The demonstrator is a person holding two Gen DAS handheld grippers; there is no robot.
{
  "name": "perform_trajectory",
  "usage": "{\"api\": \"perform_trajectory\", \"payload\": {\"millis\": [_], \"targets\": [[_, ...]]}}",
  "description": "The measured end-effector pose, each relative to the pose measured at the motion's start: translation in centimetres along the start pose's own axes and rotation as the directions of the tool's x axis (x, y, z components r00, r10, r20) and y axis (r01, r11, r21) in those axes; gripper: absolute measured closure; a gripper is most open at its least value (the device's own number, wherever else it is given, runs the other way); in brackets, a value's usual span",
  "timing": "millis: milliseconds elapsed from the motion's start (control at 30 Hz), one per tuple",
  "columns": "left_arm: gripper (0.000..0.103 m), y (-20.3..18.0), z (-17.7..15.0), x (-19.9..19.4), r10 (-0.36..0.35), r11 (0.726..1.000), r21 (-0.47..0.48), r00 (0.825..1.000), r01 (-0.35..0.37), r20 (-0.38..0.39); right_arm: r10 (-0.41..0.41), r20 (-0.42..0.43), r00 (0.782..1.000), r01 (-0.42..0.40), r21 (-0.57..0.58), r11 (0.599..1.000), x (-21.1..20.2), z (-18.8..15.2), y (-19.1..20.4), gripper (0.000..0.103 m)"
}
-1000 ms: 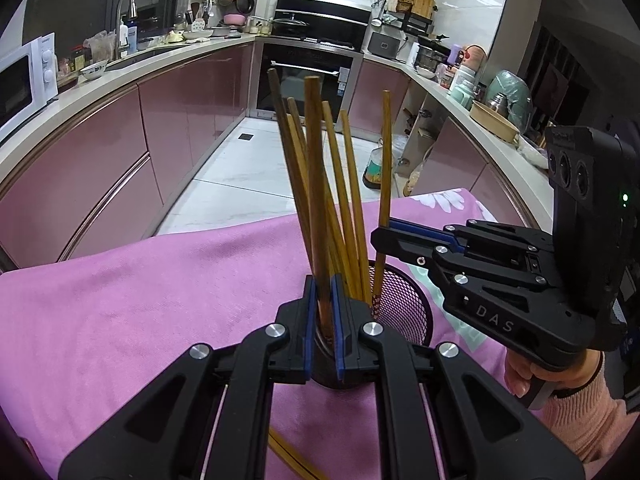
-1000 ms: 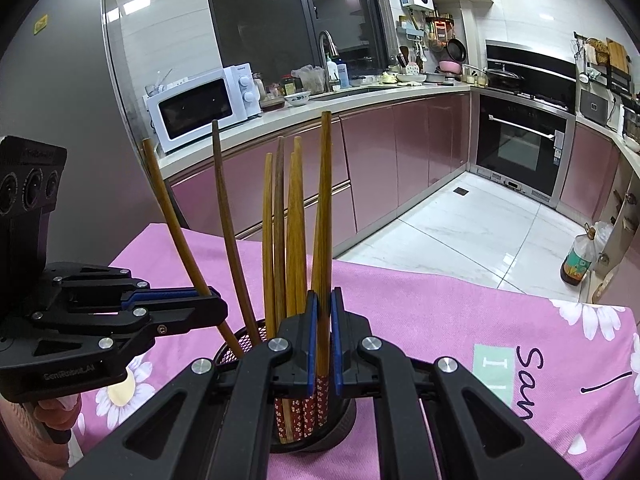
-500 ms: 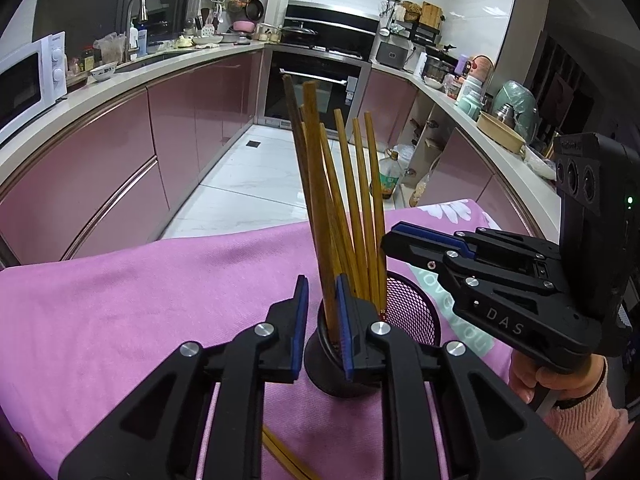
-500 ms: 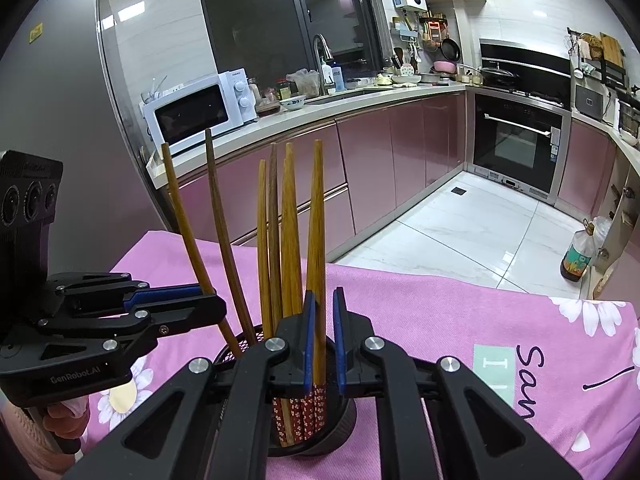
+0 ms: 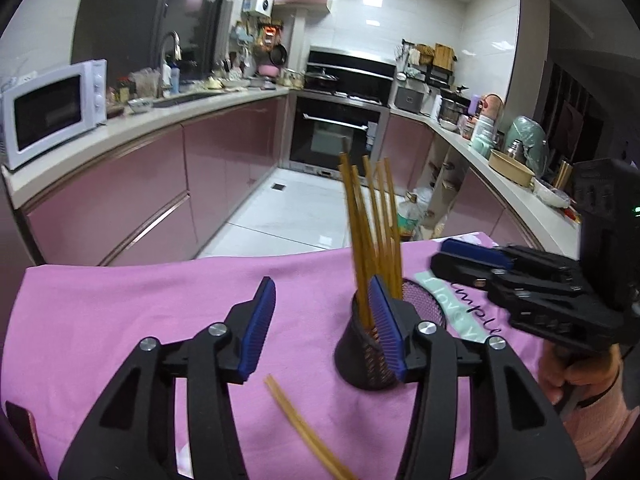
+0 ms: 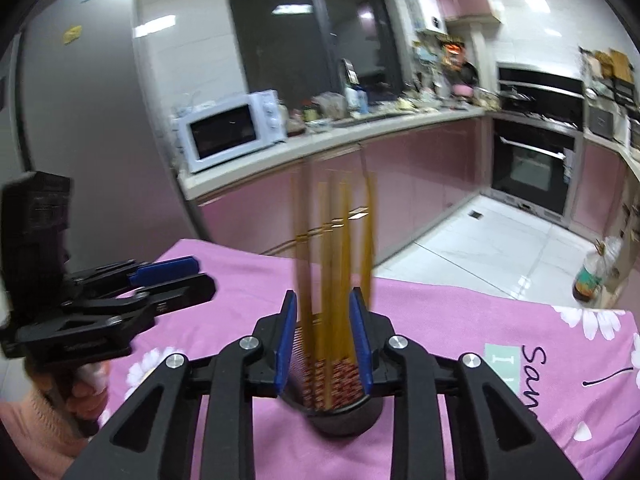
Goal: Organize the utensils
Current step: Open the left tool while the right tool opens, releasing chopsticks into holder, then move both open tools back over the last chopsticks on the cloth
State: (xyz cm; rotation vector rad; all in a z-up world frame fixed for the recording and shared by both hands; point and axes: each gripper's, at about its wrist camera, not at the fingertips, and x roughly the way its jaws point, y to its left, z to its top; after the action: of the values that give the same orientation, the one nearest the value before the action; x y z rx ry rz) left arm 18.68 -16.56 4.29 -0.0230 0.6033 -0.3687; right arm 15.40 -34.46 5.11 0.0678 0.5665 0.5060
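A black mesh holder [image 5: 372, 356] [image 6: 340, 416] stands on the pink cloth with several wooden chopsticks [image 5: 372, 220] [image 6: 332, 248] upright in it, blurred. My left gripper [image 5: 322, 328] is pulled back to the holder's left, its jaws opening with nothing between them. Its right finger overlaps the holder in the picture. My right gripper [image 6: 323, 340] is also opening. The chopsticks show in the gap between its blue pads [image 6: 286, 340], which do not press on them. One loose chopstick [image 5: 304, 428] lies on the cloth under the left gripper. Each gripper also appears in the other's view: right gripper [image 5: 456, 258], left gripper [image 6: 180, 276].
The pink flowered cloth [image 5: 120, 320] covers the table, whose far edge drops to a tiled kitchen floor. Pink cabinets, a white microwave [image 5: 52, 112] and an oven stand beyond. A bottle [image 6: 592, 276] sits on the floor. A dark red object [image 5: 16, 424] peeks in at the lower left.
Both grippers were shut on chopsticks over the holder; both have opened, let go and drawn back. The chopsticks now stand free in the holder.
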Motion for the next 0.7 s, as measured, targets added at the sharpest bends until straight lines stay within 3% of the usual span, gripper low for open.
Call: {"api": "perform_trajectory", "payload": {"millis": [133,333,533,700], "targets": [[0.052,1.6,-2.6,-1.4,0.023,1.000,-0.019,0.999,-0.024,-0.022,0.079,-0.007,0.997,-0.079,-0.061,0.995,-1.2,-1.4,2.3,0.077],[0.052,3.5,-7.5,-1.4,0.048,0.998,-0.045,0.991,-0.054,-0.125,0.139,-0.147,0.979,-0.152,-0.080,0.985,1.3,-5.1,4.8,0.077],[0.053,4.6,-10.9,-0.8,0.058,0.996,-0.062,0.982,-0.070,-0.181,0.142,-0.296,0.945,-0.156,-0.025,0.987,5.3,-8.3,5.6,0.078],[0.053,5.2,-12.5,-0.1,0.065,0.994,-0.076,0.974,-0.084,-0.218,0.136,-0.360,0.923,-0.147,-0.003,0.989,7.1,-9.6,6.2,0.078]]}}
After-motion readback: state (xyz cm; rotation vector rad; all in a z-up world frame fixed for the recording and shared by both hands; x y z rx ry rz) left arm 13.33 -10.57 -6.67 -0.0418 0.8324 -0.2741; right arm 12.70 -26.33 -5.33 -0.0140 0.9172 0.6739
